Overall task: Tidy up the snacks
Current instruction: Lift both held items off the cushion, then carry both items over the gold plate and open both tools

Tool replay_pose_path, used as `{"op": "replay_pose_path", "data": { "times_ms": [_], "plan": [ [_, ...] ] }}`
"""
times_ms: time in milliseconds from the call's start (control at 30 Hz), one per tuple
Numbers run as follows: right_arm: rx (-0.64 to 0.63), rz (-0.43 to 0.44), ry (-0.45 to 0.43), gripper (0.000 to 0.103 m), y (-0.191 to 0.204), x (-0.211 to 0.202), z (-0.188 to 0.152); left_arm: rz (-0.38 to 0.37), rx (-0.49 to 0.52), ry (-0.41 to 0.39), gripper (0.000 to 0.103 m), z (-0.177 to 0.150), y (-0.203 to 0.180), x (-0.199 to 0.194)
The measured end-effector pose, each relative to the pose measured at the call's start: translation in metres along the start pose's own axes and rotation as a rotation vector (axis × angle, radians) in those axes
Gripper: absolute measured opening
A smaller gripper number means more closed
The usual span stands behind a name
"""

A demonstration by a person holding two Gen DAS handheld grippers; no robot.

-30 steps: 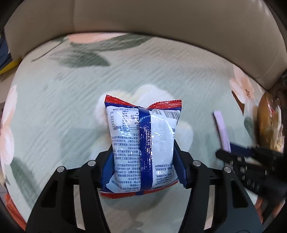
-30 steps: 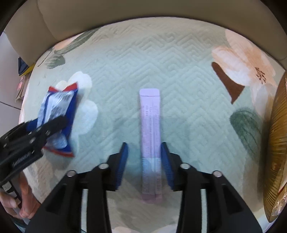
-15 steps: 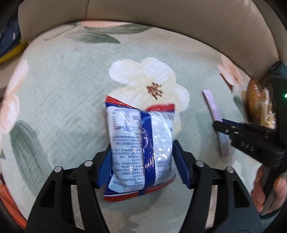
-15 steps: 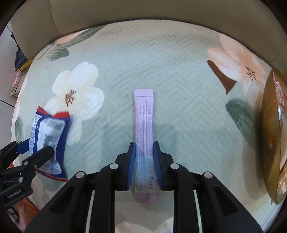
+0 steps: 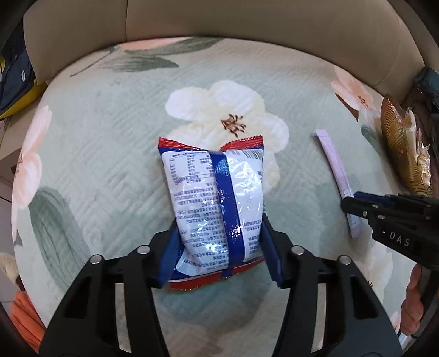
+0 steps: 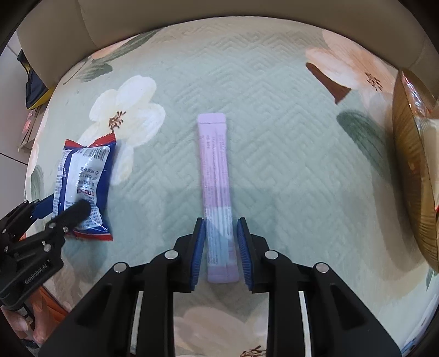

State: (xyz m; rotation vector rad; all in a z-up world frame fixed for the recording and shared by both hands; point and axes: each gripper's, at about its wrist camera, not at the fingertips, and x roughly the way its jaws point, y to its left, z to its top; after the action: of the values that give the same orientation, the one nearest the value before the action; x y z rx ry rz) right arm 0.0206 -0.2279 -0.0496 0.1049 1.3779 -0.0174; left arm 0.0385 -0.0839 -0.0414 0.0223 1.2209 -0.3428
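While left gripper (image 5: 221, 243) clamps the snack bag (image 5: 216, 208) mid-frame, right gripper (image 6: 221, 244) grips the purple stick (image 6: 218, 192). Both pairs of pads sit on the lower ends.

My snack bag (image 5: 216, 211) is white with a blue stripe and red ends; my stick packet (image 6: 218, 192) is lilac; the cover (image 6: 274, 123) pale green, zigzag-quilted, flowered.

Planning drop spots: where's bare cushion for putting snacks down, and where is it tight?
Free: the stretch between the chip bag and purple stick pack, and the wide band beyond both up to the sofa backrest. Also between the stick and the gold basket. Crowded: the right edge by the basket.
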Motion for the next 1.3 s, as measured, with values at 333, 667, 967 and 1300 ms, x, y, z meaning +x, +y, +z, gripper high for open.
{"op": "replay_pose_path", "data": {
  "times_ms": [333, 667, 967, 1300],
  "plan": [
    [-0.011, -0.018, -0.017, 0.036, 0.002, 0.001, 0.021, 0.002, -0.073, -0.036, 0.052, 0.0, 0.019, -0.013],
    [-0.104, -0.128, -0.049, 0.043, 0.026, 0.013, 0.021, 0.003, -0.069, 0.015, 0.067, -0.001, 0.021, 0.0],
    [-0.106, -0.083, -0.066, 0.02, 0.026, 0.004, 0.018, -0.017, -0.032, -0.036, 0.05, 0.0, 0.014, -0.007],
    [0.044, 0.08, -0.147, 0.02, -0.037, -0.059, 0.03, -0.257, -0.139, -0.132, 0.049, 0.016, 0.018, -0.054]
  ]
}}
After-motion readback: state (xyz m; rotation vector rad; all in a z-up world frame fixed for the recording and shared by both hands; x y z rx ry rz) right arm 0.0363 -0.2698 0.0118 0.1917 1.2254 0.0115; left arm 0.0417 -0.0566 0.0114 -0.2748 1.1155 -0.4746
